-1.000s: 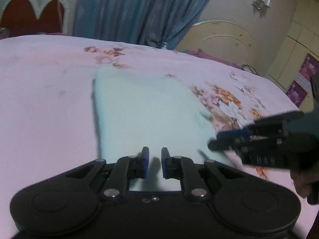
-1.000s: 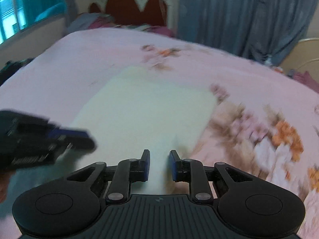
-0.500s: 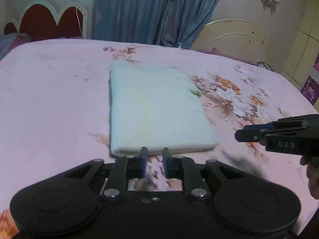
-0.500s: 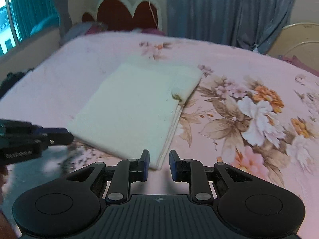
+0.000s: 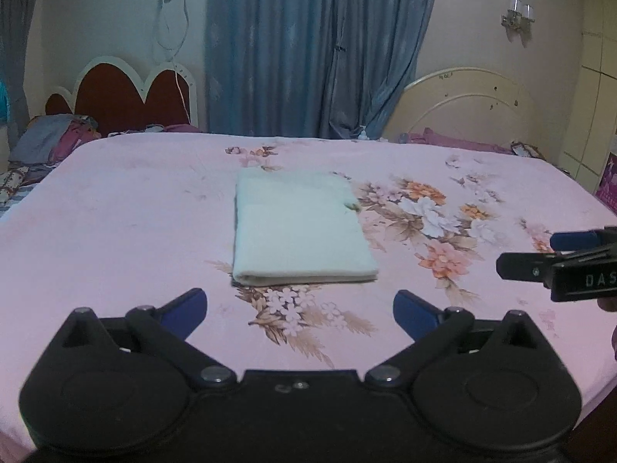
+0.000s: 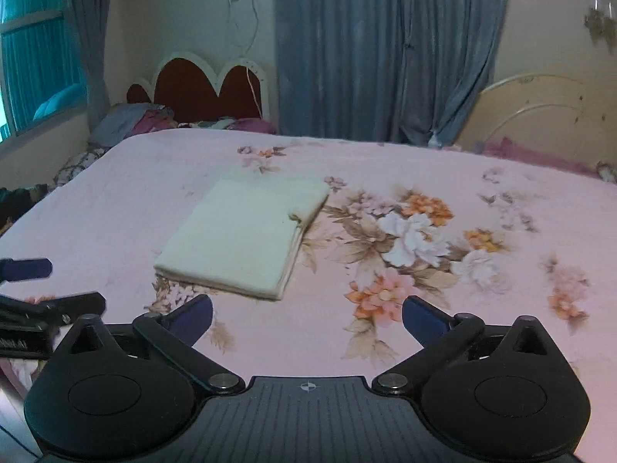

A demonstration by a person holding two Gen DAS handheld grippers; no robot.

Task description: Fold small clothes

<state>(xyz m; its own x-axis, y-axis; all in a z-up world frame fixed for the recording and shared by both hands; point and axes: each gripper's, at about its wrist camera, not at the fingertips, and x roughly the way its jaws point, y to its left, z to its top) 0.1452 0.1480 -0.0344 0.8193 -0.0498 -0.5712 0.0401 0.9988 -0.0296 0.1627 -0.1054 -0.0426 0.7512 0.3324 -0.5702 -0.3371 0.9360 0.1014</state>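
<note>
Cloth: the pale folded cloth lies flat in the middle of my left-wrist frame, a tidy rectangle with layered edges at its near side; in the right-wrist frame it sits left of centre.
Loose spot: one small corner tab pokes out on the cloth's right edge (it looks slightly lifted), and I judge that is where the fold could spring open.
Surface: the pink floral bedsheet under it is soft, so any drag across it could shift or rumple the stack.
Left gripper: the left gripper is at the bottom of its frame, jaws opening wide, nothing between them, clear of the cloth.
Right gripper: the right gripper is the same, jaws opening, nothing but bare sheet between them.
Risk: if I go back in for another fold, a finger could catch only the top layer and peel it off.
Risk two: both grippers are near each other at the frame edges, so a careless reach might knock them together.
</note>
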